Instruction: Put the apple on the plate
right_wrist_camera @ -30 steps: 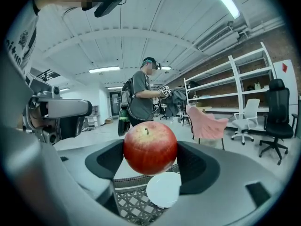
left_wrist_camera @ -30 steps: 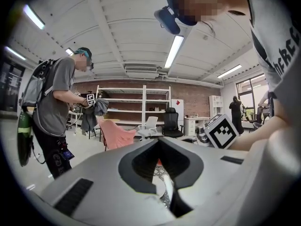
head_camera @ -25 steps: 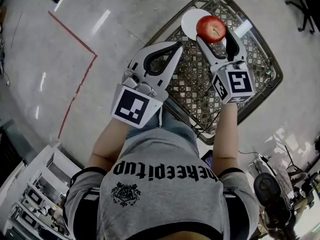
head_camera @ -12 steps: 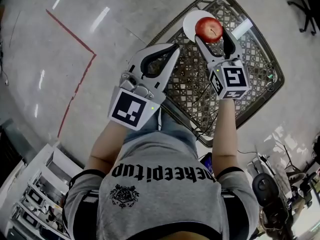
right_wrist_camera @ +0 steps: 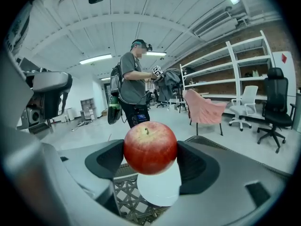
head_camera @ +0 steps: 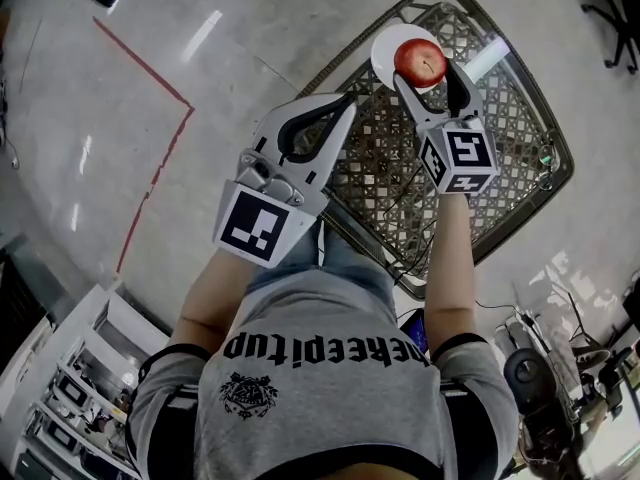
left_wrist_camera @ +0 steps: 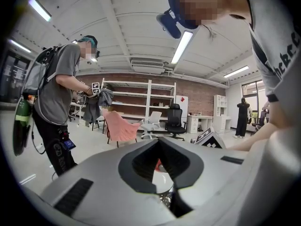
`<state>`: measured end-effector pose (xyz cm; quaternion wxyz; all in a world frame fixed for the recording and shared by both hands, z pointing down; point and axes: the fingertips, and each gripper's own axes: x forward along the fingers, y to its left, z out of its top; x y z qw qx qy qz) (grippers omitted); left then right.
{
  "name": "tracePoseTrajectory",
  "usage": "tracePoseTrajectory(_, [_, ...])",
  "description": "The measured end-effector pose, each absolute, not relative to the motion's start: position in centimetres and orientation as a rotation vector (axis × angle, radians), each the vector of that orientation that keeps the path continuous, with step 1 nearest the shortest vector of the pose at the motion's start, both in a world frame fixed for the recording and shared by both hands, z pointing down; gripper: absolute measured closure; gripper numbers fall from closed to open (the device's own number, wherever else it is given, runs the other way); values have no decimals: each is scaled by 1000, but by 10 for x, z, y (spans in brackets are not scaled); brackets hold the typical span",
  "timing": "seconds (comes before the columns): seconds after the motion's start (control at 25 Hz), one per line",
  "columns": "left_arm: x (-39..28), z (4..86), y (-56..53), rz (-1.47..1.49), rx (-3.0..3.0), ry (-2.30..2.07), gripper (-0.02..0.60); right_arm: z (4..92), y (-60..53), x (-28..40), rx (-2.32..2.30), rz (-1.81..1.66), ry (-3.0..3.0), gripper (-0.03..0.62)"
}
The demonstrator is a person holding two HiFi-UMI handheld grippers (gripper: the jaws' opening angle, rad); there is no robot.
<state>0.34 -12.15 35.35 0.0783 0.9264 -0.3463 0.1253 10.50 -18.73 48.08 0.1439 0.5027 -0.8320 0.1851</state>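
A red apple (head_camera: 420,61) (right_wrist_camera: 150,148) hangs over the white plate (head_camera: 389,41) (right_wrist_camera: 159,190), held between the jaws of my right gripper (head_camera: 424,66) (right_wrist_camera: 150,161), which is shut on it. The plate lies at the far end of a glass-topped lattice table (head_camera: 500,128). My left gripper (head_camera: 345,100) (left_wrist_camera: 171,186) hovers at the table's near-left edge, shut with nothing in it; through its jaw opening a sliver of the apple (left_wrist_camera: 159,165) and the plate (left_wrist_camera: 162,183) shows.
The table's metal rim (head_camera: 380,243) runs close to the person's legs. A red tape line (head_camera: 150,78) marks the floor at left. Shelving (head_camera: 70,398) stands at lower left. Another person (right_wrist_camera: 134,88) stands beyond the table, with chairs and racks behind.
My right gripper has carried the apple a little farther out, so it now hangs more fully over the plate. The left gripper has barely shifted.
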Motion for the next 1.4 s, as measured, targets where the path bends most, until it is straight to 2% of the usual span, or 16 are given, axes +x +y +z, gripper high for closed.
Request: tracePoseTrajectory(1.4, [1, 389, -151, 396, 2746, -1023, 543, 585, -203, 106, 1360, 693, -2244, 235])
